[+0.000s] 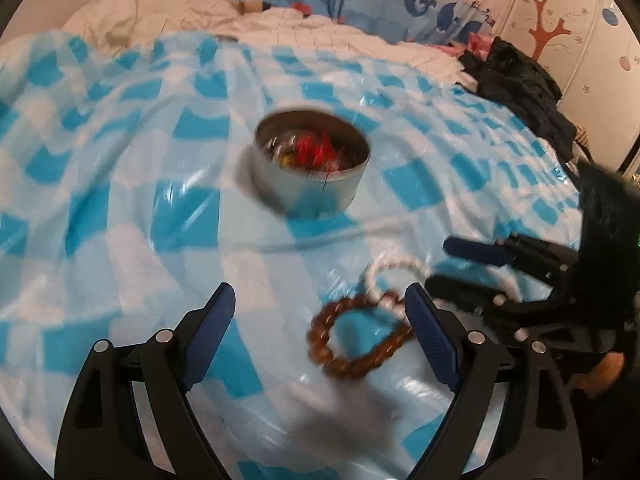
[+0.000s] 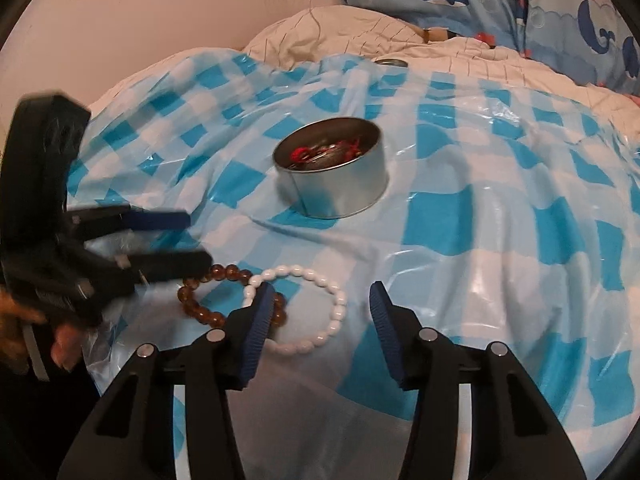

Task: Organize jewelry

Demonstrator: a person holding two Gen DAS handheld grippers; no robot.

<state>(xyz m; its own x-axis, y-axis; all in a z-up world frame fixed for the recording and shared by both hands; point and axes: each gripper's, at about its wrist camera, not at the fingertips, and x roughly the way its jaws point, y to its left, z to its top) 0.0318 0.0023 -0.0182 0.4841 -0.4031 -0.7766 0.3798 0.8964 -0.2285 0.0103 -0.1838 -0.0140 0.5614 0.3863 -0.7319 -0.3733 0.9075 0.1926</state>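
One big blue-and-white checked plastic sheet (image 2: 480,208) covered the bed. One round silver metal tin (image 2: 340,192) sat in the middle of it, with red and shiny jewelry inside. In front of the tin lay two bracelets, touching: one white bead bracelet (image 2: 332,300) and one brown bead bracelet (image 2: 200,308). Two black grippers with blue pads hung above them. The left gripper (image 1: 320,312) and the right gripper (image 2: 320,308) both had their jaws apart, holding nothing. I could read no words.
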